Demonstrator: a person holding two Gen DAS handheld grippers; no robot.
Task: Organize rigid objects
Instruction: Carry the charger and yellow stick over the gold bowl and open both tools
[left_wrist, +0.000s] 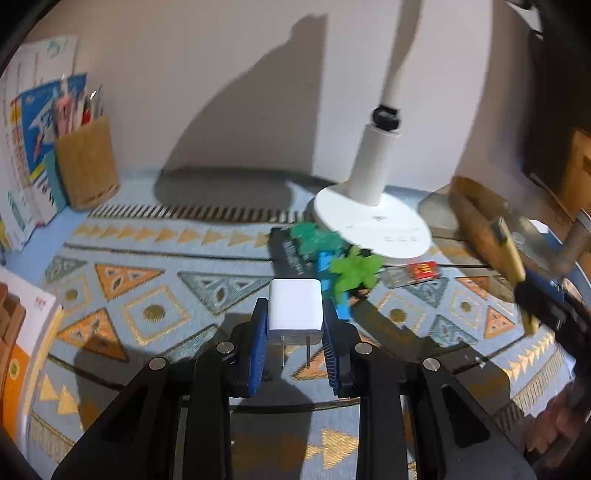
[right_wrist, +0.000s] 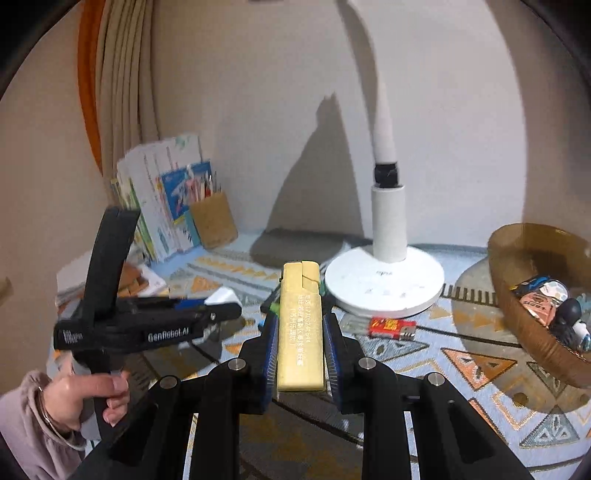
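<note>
Tongs first: left tongs (left_wrist: 294, 325) are clamped on a white plug-in charger (left_wrist: 294, 312), blue pads pressing both sides, prongs pointing back toward the camera, charger lifted above the patterned cloth (left_wrist: 155, 280) on the surface. Right tongs (right_wrist: 300, 349) are closed tight on a yellow lighter (right_wrist: 300, 328) w/ printed text along its side, held lengthwise btw the pads, cap end away from the camera. In the right wrist view the left tongs also show from the side at left, gripped by a hand (right_wrist: 86, 397) in a pinkish sleeve. Just beyond the charger lie green toy pieces (left_wrist: 354, 269) and a blue piece (left_wrist: 334, 291) (blurred, can't tell exactly what), partly over a dark flat item (left_wrist: 288, 251). A small red packet (right_wrist: 391, 326) lies beside the round base of a white desk lamp (right_wrist: 386, 284). At right sits a woven basket (right_wrist: 532, 325) with a few things inside. Far left by the wall: a cork pen holder (left_wrist: 86, 166) w/ pens, next to upright booklets (left_wrist: 26, 158).
</note>
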